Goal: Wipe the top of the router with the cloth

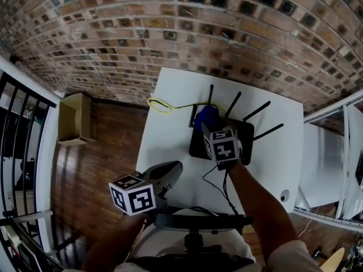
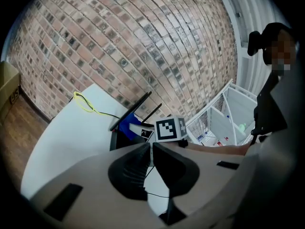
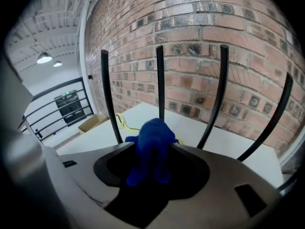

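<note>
The black router [image 1: 198,145] lies at the back of the white table [image 1: 170,95], its four antennas [image 3: 161,80] sticking up. A bunched blue cloth [image 1: 207,117] rests on the router's back left part. My right gripper [image 1: 210,124] hangs over the router and points down at the cloth. Seen from the right gripper view, the cloth [image 3: 151,149] stands between the jaws, which are spread wide, so the right gripper [image 3: 152,151] is open. My left gripper [image 1: 176,168] hovers near the table's front left edge, shut [image 2: 151,147] and empty, aimed toward the router [image 2: 116,137].
A yellow cable [image 1: 160,104] loops on the table behind the router. A thin black cable [image 1: 212,180] runs from the router to the front edge. A cardboard box [image 1: 74,118] sits on the wooden floor at the left. A white rack [image 1: 332,152] stands right of the table.
</note>
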Action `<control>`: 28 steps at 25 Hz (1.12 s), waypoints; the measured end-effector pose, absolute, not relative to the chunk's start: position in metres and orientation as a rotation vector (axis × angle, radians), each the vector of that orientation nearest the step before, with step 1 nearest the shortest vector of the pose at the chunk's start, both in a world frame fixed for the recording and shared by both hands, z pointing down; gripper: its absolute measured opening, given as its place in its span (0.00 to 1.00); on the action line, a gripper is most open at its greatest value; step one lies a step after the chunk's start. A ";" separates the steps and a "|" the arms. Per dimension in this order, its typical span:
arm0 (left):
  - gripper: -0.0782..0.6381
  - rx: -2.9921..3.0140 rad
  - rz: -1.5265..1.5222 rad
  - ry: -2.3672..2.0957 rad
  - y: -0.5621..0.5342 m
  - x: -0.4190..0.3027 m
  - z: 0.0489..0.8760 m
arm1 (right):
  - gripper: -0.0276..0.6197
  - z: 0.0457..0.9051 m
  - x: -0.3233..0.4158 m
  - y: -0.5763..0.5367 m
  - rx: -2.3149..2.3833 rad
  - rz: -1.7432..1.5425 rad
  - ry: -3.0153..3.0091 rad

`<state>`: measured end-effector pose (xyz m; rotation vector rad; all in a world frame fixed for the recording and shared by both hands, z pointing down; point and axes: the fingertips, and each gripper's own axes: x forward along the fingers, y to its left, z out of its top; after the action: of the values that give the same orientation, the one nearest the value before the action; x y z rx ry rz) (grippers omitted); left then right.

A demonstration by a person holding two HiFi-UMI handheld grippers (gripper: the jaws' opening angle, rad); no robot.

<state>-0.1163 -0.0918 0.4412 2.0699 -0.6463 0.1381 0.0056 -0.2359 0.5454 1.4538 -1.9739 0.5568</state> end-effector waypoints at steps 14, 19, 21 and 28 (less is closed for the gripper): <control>0.16 2.081 0.155 -0.648 -0.089 -0.109 0.437 | 0.24 0.552 -0.016 -0.238 1.356 0.543 -1.971; 0.16 2.087 0.160 -0.650 -0.086 -0.107 0.437 | 0.24 0.562 0.007 -0.233 1.414 0.653 -1.944; 0.16 2.097 0.161 -0.643 -0.085 -0.103 0.436 | 0.24 0.562 0.015 -0.231 1.424 0.652 -1.928; 0.16 2.101 0.174 -0.596 -0.079 -0.085 0.435 | 0.24 0.560 0.053 -0.219 1.512 0.705 -1.858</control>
<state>-0.0850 -0.0794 0.4345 2.1005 -0.5959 0.1742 0.0527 -0.2193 0.5602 1.5117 -1.8583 0.7049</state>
